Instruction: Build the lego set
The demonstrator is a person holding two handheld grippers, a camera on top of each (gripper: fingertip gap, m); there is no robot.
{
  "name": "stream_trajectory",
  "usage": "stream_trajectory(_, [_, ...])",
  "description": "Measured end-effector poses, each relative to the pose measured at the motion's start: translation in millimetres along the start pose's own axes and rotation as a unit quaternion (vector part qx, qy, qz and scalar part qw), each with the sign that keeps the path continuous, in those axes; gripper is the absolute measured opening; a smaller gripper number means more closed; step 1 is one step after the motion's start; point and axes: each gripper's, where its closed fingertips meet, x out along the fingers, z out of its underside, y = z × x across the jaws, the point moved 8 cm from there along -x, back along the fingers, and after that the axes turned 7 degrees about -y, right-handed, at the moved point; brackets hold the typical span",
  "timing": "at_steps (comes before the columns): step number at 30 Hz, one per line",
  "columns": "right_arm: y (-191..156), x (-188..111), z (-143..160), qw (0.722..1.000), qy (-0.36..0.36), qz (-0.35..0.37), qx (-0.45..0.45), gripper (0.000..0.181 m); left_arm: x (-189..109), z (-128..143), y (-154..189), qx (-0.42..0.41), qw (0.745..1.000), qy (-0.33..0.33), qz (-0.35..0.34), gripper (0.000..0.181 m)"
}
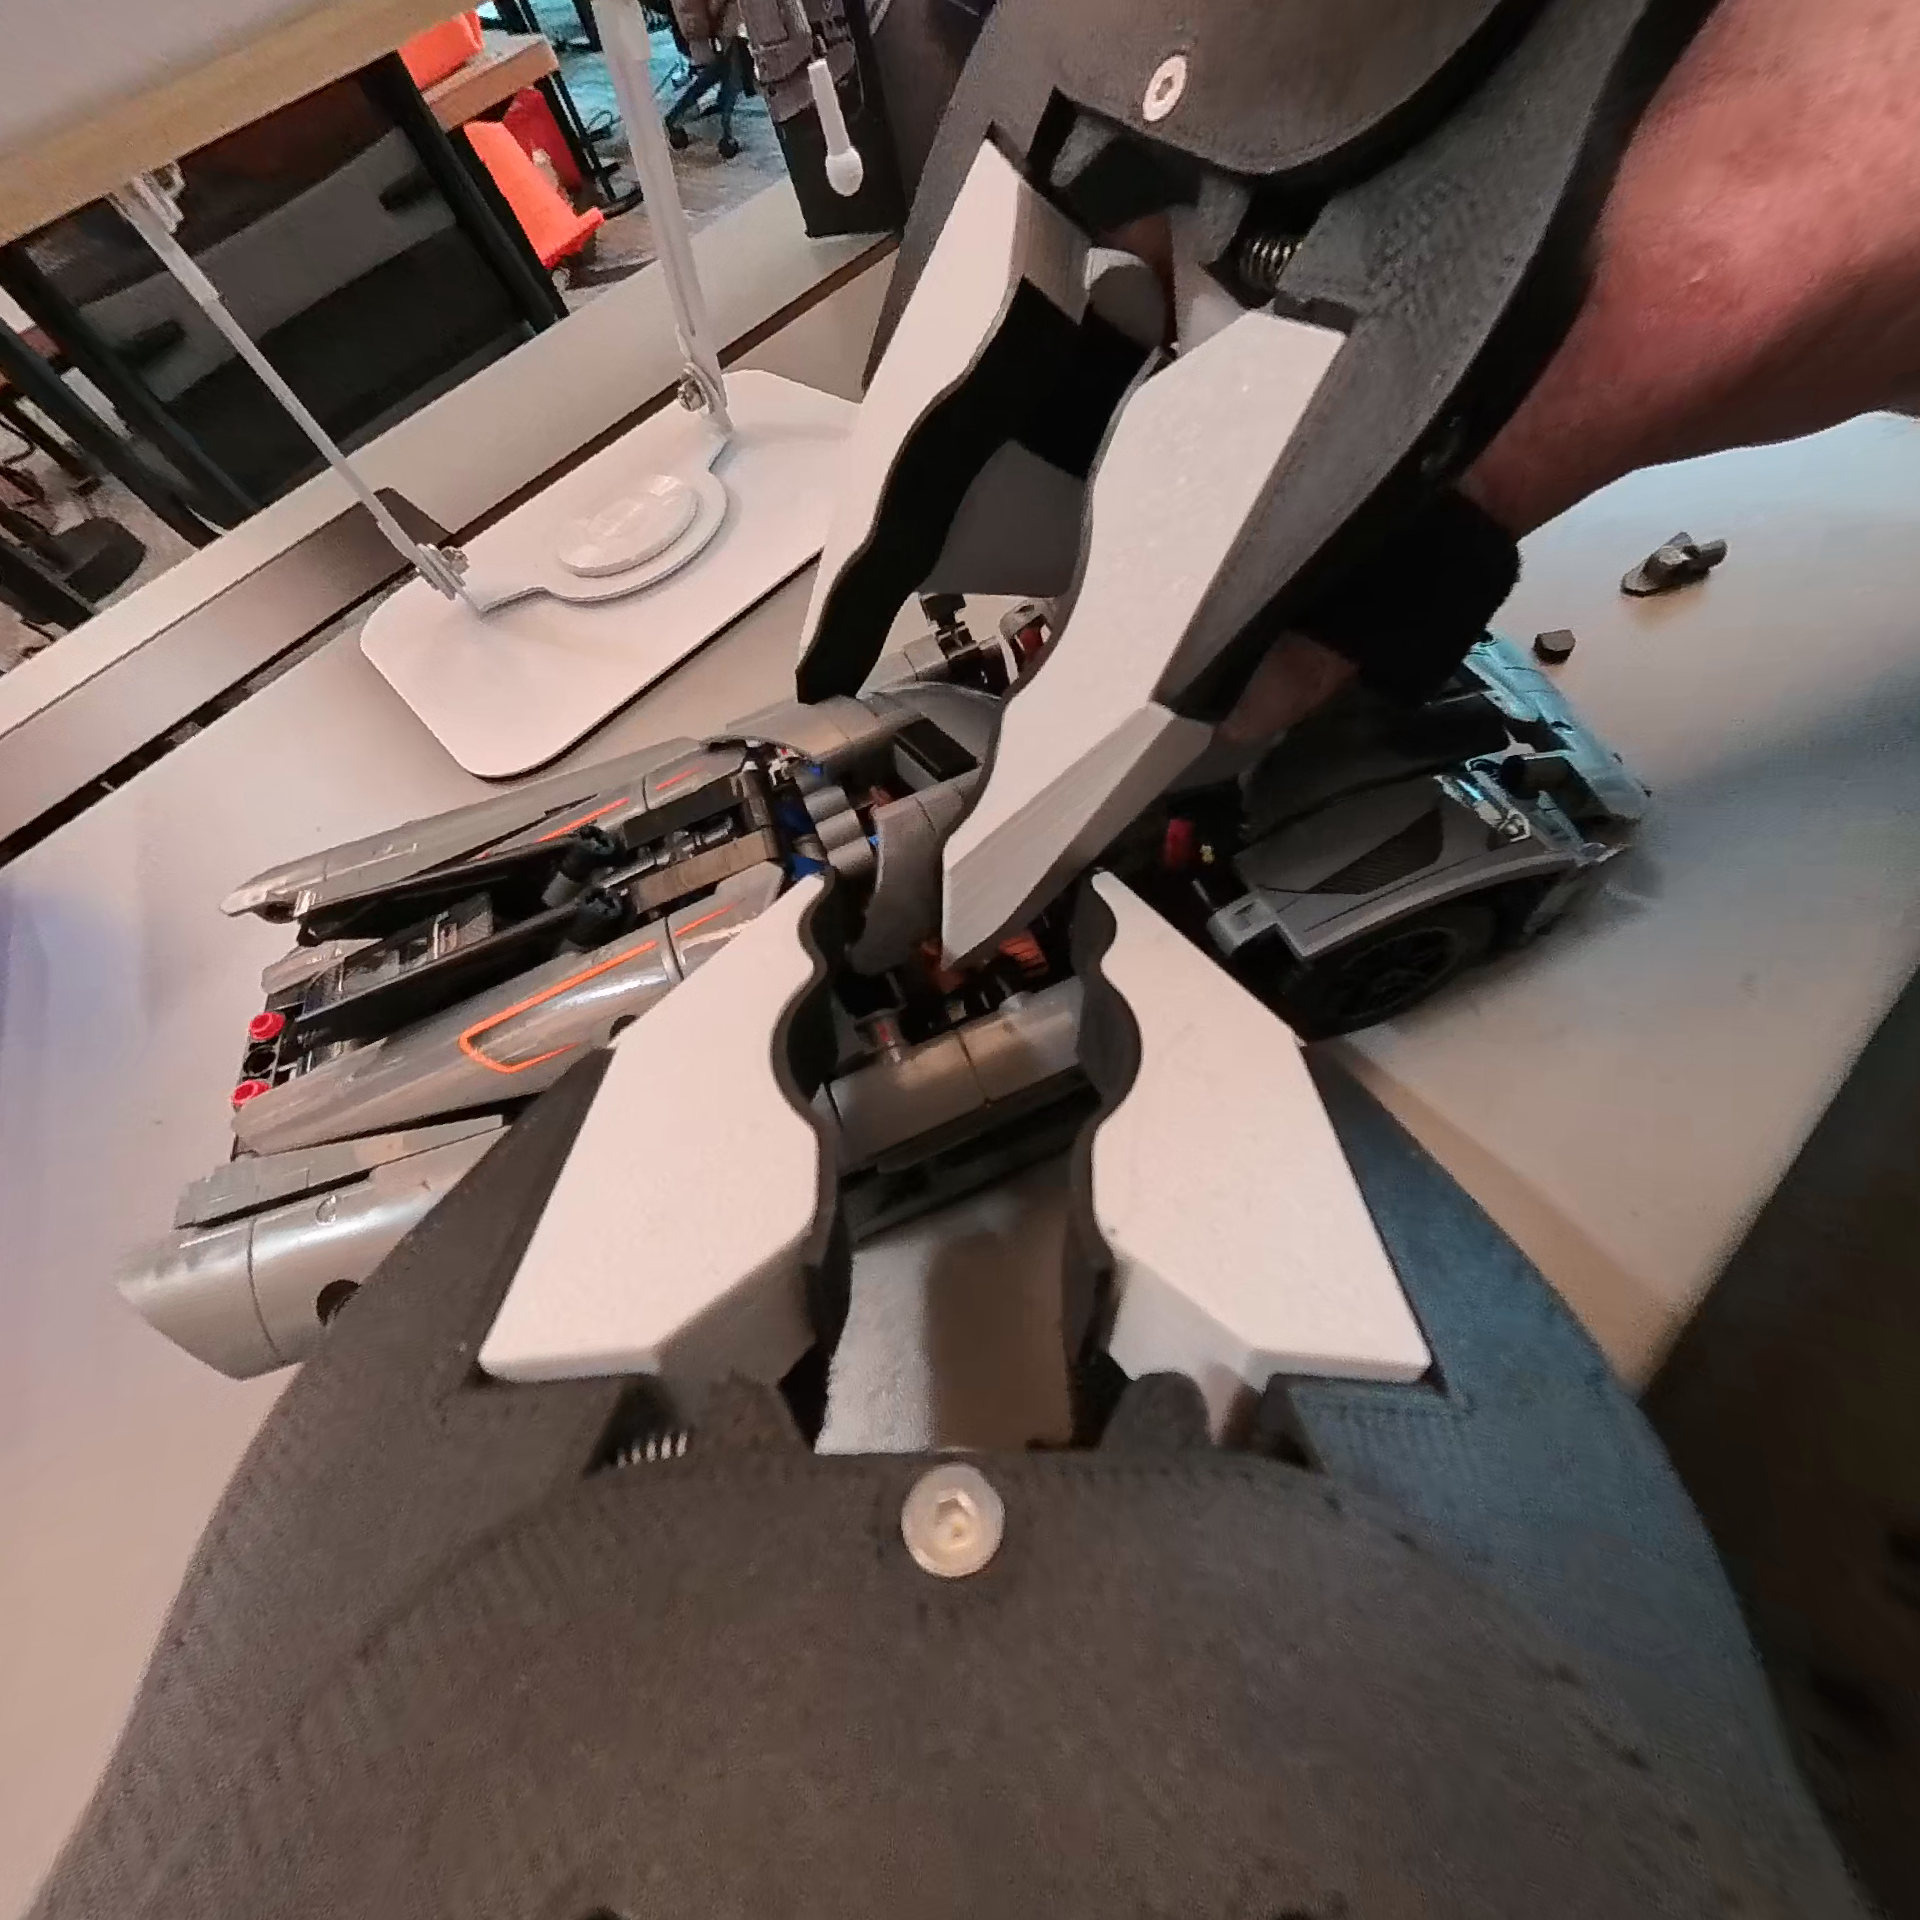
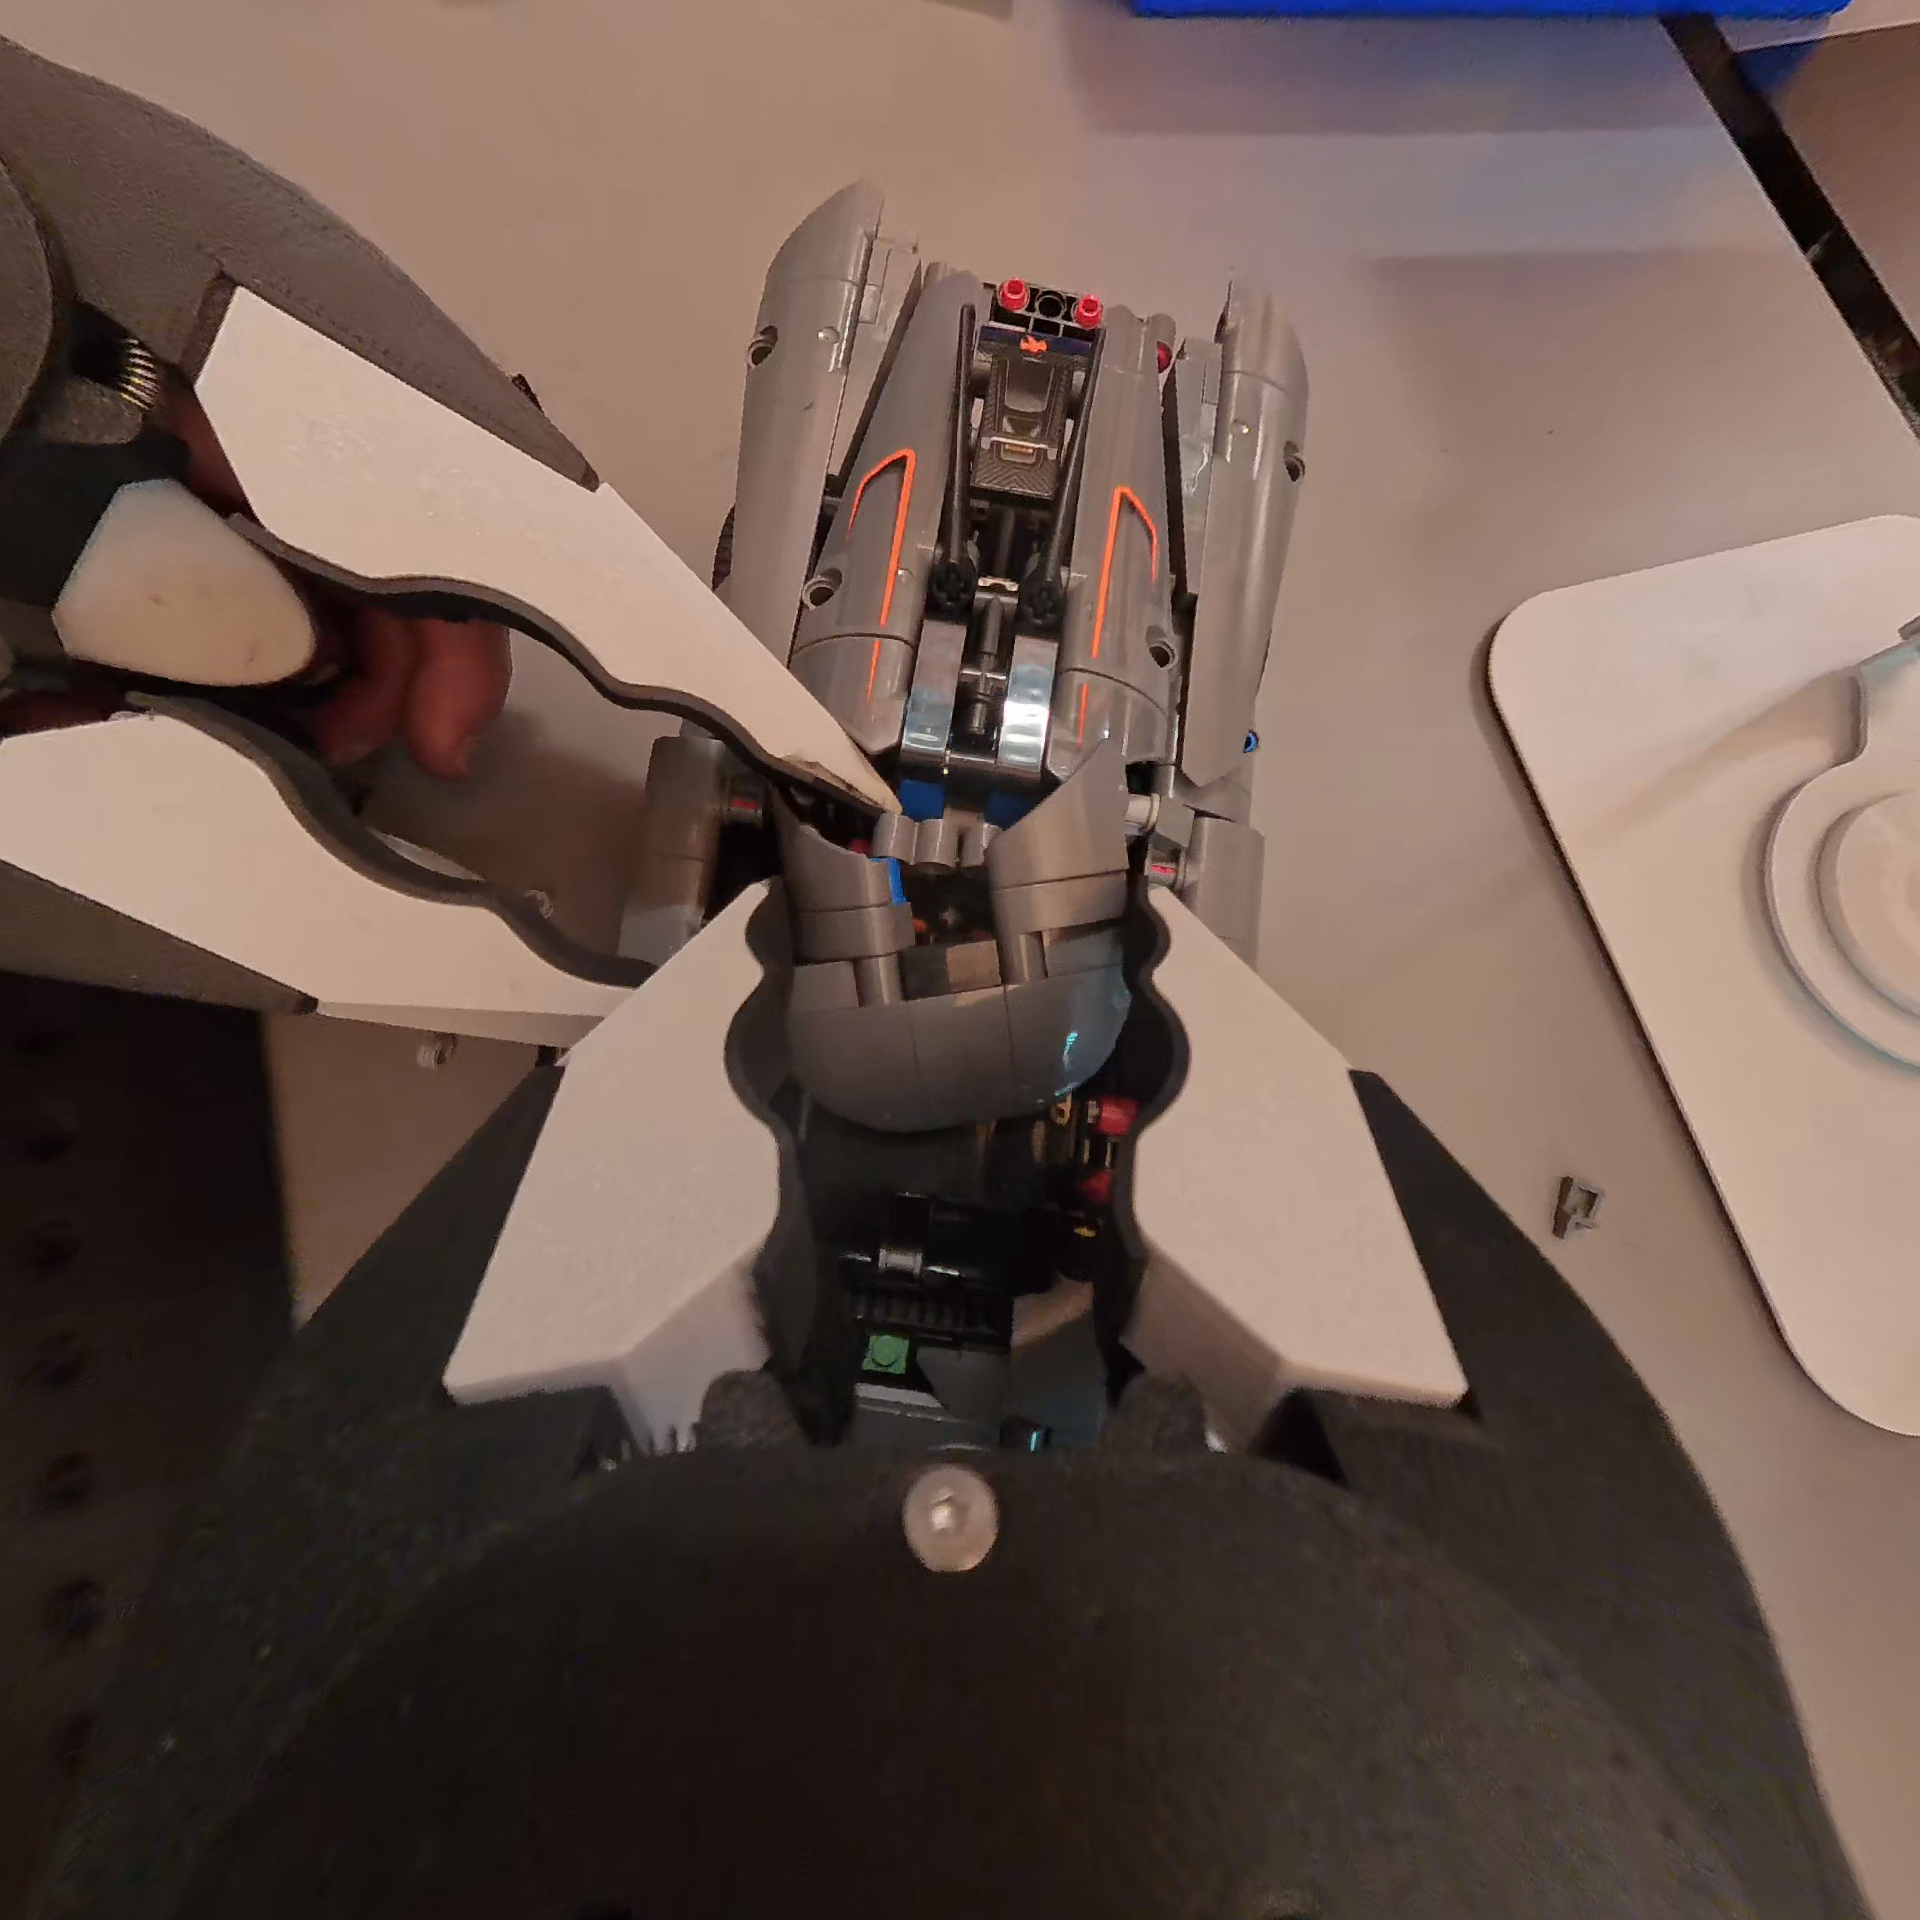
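A grey Lego car [image 1: 540, 1029] with orange lines lies on the white table; it also shows in the right wrist view [image 2: 1039, 540]. My left gripper [image 1: 956, 904] is open, its jaws astride the car's side by the cabin. My right gripper [image 2: 956, 904] is open, its jaws either side of the curved grey roof [image 2: 935, 1060]. In the left wrist view the right gripper [image 1: 894, 821] comes down from above, one fingertip [image 1: 971, 935] dipped into the cabin. In the right wrist view the left gripper [image 2: 758, 894] enters from the left, one fingertip [image 2: 873, 795] at the cabin edge.
A white lamp base [image 1: 582, 623] stands behind the car and shows at the right in the right wrist view [image 2: 1714, 935]. Small loose pieces [image 1: 1678, 561] [image 2: 1577, 1205] lie on the table. A blue bin [image 2: 1403, 8] sits at the far edge. A gloved hand [image 1: 1423, 613] holds the right gripper. Less than 4 cm separates the two grippers' tips.
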Motion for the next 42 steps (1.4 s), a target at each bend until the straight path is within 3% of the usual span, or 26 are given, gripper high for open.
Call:
stream_trajectory(16, [4, -14, 2, 0.999, 0.006, 0.029, -0.031, 0.072, 0, 0, 0, 0.006, 1.000, 0.007, 0.001, 0.036])
stream_trajectory(30, [-4, -46, 21, 0.999, -0.002, 0.001, -0.041, 0.034, 1, 0, 0, 0.008, 1.000, 0.008, 0.002, 0.036])
stream_trajectory(42, [-11, -36, 24, 0.994, -0.027, 0.023, -0.100, 0.034, 1, -1, 2, 0.010, 1.000, 0.009, 0.007, 0.037])
